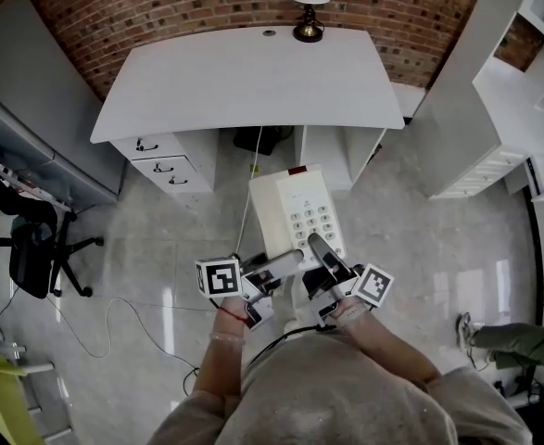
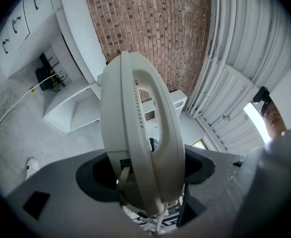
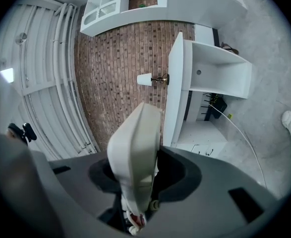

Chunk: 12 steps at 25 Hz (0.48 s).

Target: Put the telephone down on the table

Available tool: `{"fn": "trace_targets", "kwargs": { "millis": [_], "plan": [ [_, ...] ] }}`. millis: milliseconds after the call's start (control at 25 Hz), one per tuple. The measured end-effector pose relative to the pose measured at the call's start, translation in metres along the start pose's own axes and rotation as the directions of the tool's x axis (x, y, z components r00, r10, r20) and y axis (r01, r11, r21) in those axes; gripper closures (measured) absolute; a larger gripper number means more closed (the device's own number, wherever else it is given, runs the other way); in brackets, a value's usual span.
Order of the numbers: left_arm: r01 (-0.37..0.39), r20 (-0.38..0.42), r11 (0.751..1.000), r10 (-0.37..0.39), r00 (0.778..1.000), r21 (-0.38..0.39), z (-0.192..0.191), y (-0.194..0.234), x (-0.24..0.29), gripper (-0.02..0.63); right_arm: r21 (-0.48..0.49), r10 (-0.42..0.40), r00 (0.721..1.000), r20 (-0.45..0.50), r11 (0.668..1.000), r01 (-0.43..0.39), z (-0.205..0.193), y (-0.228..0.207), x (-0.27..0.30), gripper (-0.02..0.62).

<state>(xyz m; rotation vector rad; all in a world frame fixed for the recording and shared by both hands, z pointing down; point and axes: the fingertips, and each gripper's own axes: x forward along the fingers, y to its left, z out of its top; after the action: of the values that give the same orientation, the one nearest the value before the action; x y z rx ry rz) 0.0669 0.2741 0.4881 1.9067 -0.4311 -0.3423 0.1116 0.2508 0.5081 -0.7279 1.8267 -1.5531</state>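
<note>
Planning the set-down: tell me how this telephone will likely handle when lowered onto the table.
The telephone looks like hard moulded plastic, so probably stiff, and slippery in a grip. Its handset seems only to rest in the cradle, so tilting may dislodge it. The trailing white cord could tug.

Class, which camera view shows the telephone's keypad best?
The head view: the keypad faces up, buttons visible. The left gripper view shows the telephone only edge-on; the right gripper view likewise, no keys.
</note>
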Motion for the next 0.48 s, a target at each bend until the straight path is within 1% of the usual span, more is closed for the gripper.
{"fn": "trace_targets", "kwargs": {
  "millis": [80,320,400,480],
  "plan": [
    [-0.004,0.008,1.000,0.004,1.000,0.000,0.015,0.005,0.002,0.268,-0.006,0.001,1.000,-0.014,1.000,-0.001,0.006,-0.002,0.015,0.434],
    [-0.052,0.020,0.998,0.053,0.998,-0.020,0.059,0.027,0.016,0.267,-0.002,0.005,0.999,-0.042,1.000,-0.005,0.034,-0.005,0.059,0.435],
    [-0.027,0.031,1.000,0.027,0.999,0.002,0.076,0.028,0.024,0.267,0.000,0.010,0.999,-0.052,1.000,-0.010,0.044,-0.005,0.074,0.434],
    [-0.019,0.041,1.000,0.019,0.999,0.001,0.092,0.031,0.032,0.267,0.006,0.012,0.998,-0.059,1.000,-0.011,0.054,-0.007,0.089,0.434]
  ]
}}
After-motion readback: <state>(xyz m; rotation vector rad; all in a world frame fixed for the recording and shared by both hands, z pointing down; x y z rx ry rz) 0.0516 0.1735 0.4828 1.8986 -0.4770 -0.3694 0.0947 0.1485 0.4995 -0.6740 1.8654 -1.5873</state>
